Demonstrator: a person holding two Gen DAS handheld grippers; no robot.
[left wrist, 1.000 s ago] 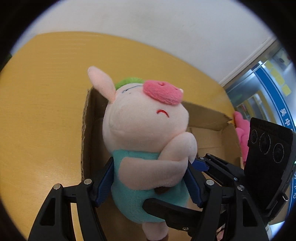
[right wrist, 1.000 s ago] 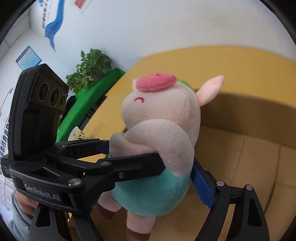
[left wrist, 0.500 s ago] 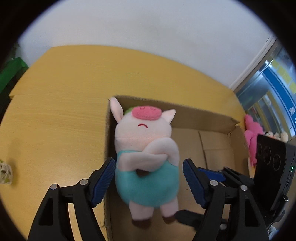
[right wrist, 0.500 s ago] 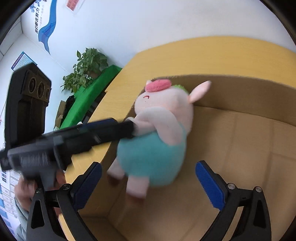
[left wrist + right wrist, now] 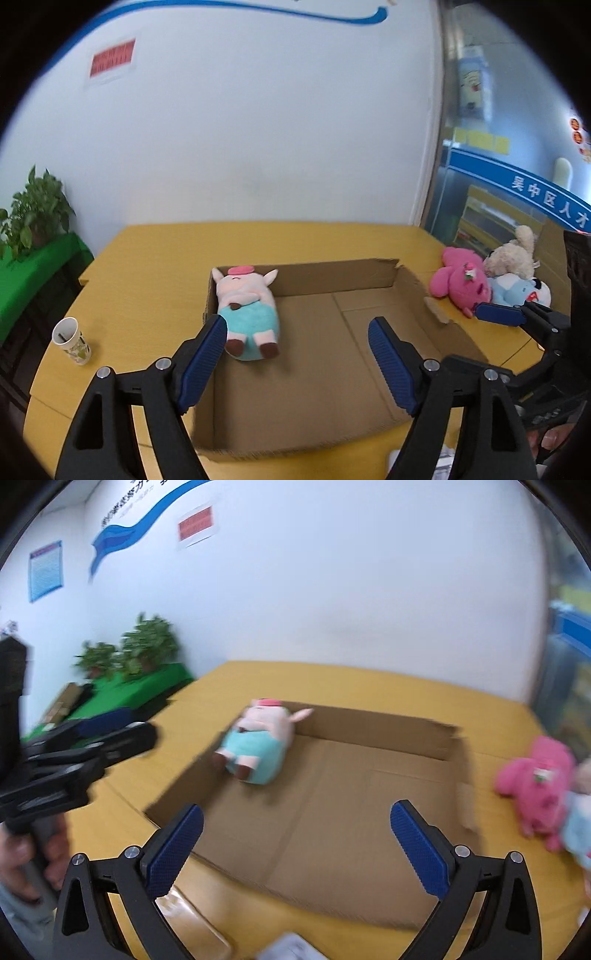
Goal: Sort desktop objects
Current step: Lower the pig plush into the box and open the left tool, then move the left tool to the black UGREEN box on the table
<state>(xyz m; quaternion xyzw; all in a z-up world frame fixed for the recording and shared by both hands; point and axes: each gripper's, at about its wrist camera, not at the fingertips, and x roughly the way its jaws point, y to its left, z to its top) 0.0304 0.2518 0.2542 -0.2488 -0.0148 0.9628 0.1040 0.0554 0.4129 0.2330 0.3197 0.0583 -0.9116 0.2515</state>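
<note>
The plush pig (image 5: 246, 312) lies on its back in the far left corner of the shallow cardboard box (image 5: 332, 369), which sits on the yellow worktop (image 5: 140, 295). Its long axis runs along the box's left wall: the head with the pink snout touches the far wall, and the brown-soled feet point toward the near edge. One ear sticks out toward the box's middle.

The left tongs (image 5: 297, 356) stand wide apart with nothing between the blue pads, held above the box's near half. The right tongs (image 5: 295, 843) are likewise spread and empty, over the box's near edge.

The left wrist view alone shows a paper cup (image 5: 71, 341) standing upright near the worktop's left edge, well apart from the box. It also gives a sharp look at the toy pile at the worktop's right edge: a pink plush (image 5: 461, 284), a cream plush (image 5: 513, 254) and a pale blue plush (image 5: 517, 290) pressed together just beside the box's right wall.

The right wrist view is blurred, yet it alone shows the person's hand (image 5: 18, 860) gripping the left handle, and a potted plant (image 5: 147, 646) on a green surface beyond the worktop's left edge.
</note>
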